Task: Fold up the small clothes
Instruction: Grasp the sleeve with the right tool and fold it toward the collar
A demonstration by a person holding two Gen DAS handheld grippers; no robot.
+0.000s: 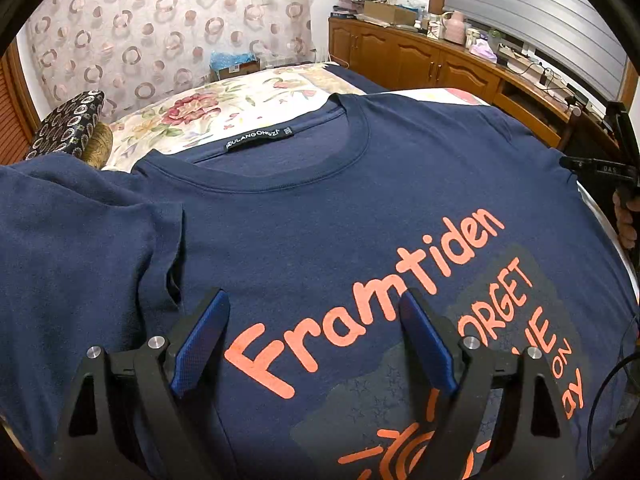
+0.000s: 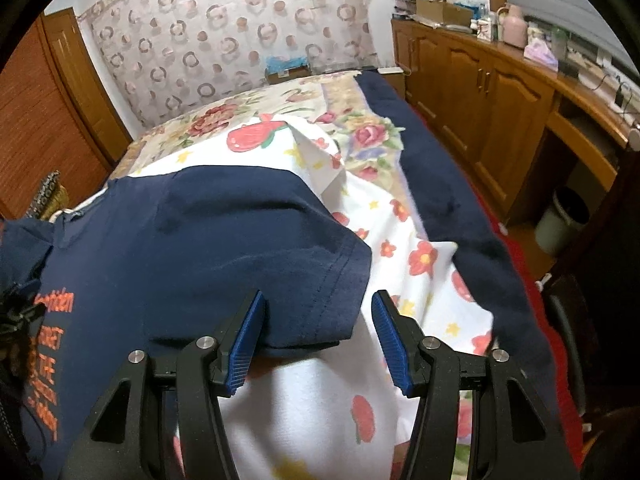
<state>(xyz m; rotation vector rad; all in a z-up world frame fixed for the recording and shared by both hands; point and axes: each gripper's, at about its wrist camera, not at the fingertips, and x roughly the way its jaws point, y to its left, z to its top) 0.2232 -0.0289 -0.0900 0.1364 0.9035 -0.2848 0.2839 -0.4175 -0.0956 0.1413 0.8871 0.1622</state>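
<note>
Bedspread (image 2: 372,140) under navy T-shirt (image 1: 320,208) — right gripper (image 2: 318,332) gapes empty before the sleeve (image 2: 320,280), left gripper (image 1: 314,336) likewise; sleeve-fold seems next.

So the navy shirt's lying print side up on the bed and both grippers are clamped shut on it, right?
Not quite. The navy shirt lies print side up, but both the left gripper and right gripper are open, as each wrist view shows.

Left gripper (image 1: 314,304) and right gripper (image 2: 318,306) both spread wide, empty.
</note>
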